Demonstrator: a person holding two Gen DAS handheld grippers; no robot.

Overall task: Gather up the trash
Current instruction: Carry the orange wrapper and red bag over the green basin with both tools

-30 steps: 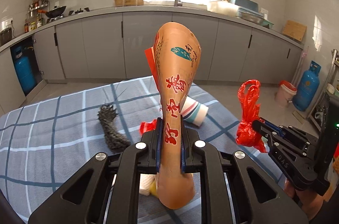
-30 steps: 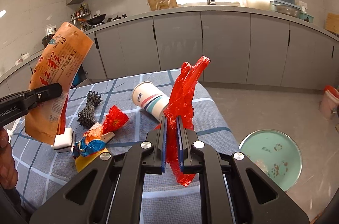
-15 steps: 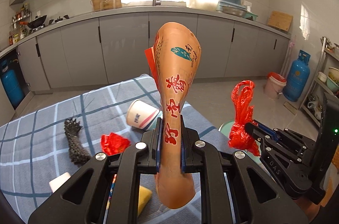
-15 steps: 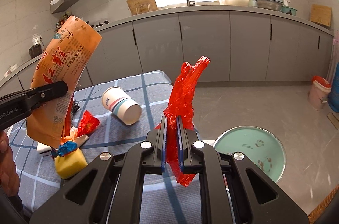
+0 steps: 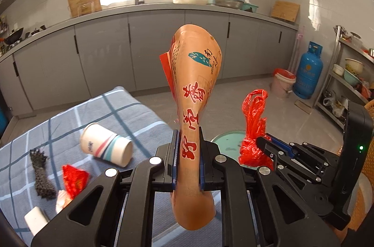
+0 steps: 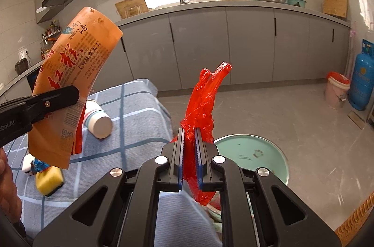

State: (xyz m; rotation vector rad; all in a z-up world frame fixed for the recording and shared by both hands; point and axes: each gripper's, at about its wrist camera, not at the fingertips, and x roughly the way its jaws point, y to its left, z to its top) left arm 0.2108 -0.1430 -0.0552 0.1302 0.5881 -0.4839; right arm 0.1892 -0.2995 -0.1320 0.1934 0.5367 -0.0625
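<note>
My left gripper [image 5: 188, 153] is shut on an orange snack packet [image 5: 195, 92] with red characters and holds it upright above the table's right edge; the packet also shows in the right wrist view [image 6: 70, 74]. My right gripper [image 6: 189, 153] is shut on a crumpled red plastic bag [image 6: 202, 104], held near a pale green basin [image 6: 254, 158] on the floor beside the table. The bag also shows in the left wrist view [image 5: 253, 125], where the basin [image 5: 228, 144] lies behind both grippers.
On the blue checked tablecloth [image 5: 70, 116] lie a tipped paper cup [image 5: 105, 146], a black scrubber [image 5: 41, 173], a red wrapper [image 5: 74, 179], a white block [image 5: 35, 221] and a yellow sponge [image 6: 49, 180]. A blue gas cylinder [image 5: 307, 71] and bucket [image 5: 282, 83] stand by the cabinets.
Both grippers have swung to the right with their loads. The table has slid left in both views, and the green basin has come more fully into view under the right gripper.
</note>
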